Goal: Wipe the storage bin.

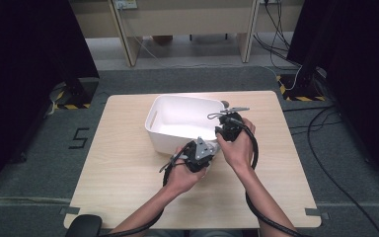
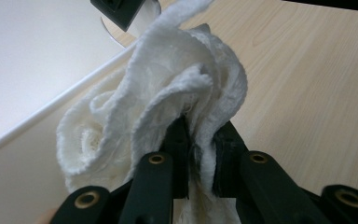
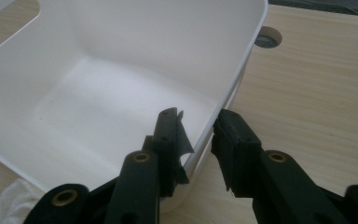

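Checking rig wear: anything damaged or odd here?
Yes. In the right gripper view, the right tool straddles the white bin's wall, and the black pad facing on its inner jaw looks torn, a flap sticking out.

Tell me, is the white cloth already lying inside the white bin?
No, the white cloth is bunched between the left hand-held gripper jaws, outside the white bin.

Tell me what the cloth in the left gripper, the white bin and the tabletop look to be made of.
Cloth: soft terry-like fabric, probably cotton, matte white; looped, fuzzy pile along its crumpled folds.
Bin: most likely moulded plastic, smooth, slightly glossy white; thin even walls, rounded rim and a cut-out handle slot.
Tabletop: pale wood or wood-look laminate, satin; straight grain lines, but which of the two I cannot tell.
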Available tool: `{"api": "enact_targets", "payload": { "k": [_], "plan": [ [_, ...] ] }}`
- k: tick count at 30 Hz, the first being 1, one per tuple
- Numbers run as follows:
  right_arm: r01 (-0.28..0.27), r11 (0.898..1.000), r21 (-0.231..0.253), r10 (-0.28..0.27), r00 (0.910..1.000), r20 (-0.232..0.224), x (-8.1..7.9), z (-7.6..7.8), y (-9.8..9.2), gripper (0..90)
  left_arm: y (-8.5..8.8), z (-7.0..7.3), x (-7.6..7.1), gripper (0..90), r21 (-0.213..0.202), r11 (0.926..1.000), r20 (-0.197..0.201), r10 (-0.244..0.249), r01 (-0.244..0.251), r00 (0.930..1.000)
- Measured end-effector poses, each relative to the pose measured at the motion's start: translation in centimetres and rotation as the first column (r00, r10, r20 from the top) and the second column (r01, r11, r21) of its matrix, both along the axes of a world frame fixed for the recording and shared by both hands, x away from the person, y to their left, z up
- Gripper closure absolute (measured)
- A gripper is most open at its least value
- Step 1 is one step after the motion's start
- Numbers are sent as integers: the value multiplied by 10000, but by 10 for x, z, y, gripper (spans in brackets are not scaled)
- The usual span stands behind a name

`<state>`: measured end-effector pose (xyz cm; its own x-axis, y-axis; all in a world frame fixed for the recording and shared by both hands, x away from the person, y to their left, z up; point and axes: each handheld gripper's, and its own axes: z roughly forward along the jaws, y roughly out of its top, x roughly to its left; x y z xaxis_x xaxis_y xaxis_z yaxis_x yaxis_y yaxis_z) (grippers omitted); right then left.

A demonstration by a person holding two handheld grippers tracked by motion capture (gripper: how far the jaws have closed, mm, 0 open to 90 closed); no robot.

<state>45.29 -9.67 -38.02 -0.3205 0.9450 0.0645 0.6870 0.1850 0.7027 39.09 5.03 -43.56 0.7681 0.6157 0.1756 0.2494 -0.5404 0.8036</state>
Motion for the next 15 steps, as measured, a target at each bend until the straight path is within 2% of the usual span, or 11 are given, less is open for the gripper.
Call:
{"api": "enact_targets", "payload": {
  "k": [15],
  "plan": [
    [24, 10000, 22, -24, 10000, 9, 0, 0, 1, 702, -6, -15, 2, 790, 310, 9995, -162, -33, 38, 9999]
  ]
}}
